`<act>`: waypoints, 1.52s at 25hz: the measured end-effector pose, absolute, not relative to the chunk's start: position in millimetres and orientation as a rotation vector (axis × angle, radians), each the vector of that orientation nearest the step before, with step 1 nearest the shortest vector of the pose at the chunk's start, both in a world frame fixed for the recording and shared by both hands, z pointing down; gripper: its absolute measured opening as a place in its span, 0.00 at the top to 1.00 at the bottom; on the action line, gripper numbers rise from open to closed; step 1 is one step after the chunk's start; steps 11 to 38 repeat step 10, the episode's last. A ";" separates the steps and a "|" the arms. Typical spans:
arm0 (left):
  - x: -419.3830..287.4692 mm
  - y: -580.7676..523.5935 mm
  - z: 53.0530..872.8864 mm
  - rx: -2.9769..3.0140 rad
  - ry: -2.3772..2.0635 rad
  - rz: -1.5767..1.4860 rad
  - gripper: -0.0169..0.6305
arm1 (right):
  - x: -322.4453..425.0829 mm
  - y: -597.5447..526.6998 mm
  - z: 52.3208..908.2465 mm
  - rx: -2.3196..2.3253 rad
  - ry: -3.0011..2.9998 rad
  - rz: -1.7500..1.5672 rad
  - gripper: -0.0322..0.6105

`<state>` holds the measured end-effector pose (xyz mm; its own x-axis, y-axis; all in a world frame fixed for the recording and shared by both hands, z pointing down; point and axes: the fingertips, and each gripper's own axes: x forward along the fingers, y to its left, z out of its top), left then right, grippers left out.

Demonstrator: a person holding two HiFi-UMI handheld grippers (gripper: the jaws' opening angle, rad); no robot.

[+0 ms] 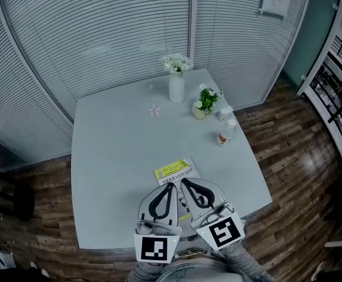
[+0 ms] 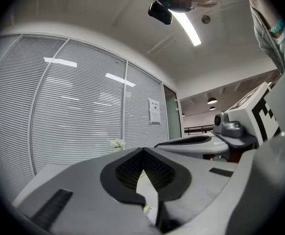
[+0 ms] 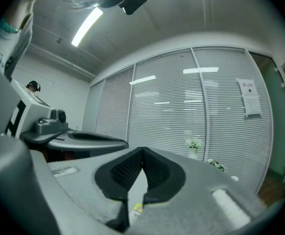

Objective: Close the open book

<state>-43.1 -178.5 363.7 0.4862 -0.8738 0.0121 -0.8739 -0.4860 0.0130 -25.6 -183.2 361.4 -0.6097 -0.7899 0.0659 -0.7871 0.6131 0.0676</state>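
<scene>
Grey left tool (image 1: 172, 187) and right tool (image 1: 184, 182) are both clenched shut, tips close together over the yellow book (image 1: 174, 170).

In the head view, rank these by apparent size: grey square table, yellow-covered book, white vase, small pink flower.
1. Grey square table.
2. Yellow-covered book, partly hidden.
3. White vase; the book lies nearer the camera, so this pair is unsure.
4. Small pink flower.

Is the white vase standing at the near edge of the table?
No, the white vase stands at the far edge of the table, close to the blinds.
</scene>
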 end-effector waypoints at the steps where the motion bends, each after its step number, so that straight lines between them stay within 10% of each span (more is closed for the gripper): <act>1: -43.3 -178.6 363.8 2.692 -1.584 0.007 0.98 | -26.0 -183.2 361.1 1.341 -2.741 -0.053 0.95; 38: -43.5 -176.6 367.1 2.737 -1.615 0.084 0.98 | -28.7 -182.3 365.2 1.320 -2.732 -0.042 0.95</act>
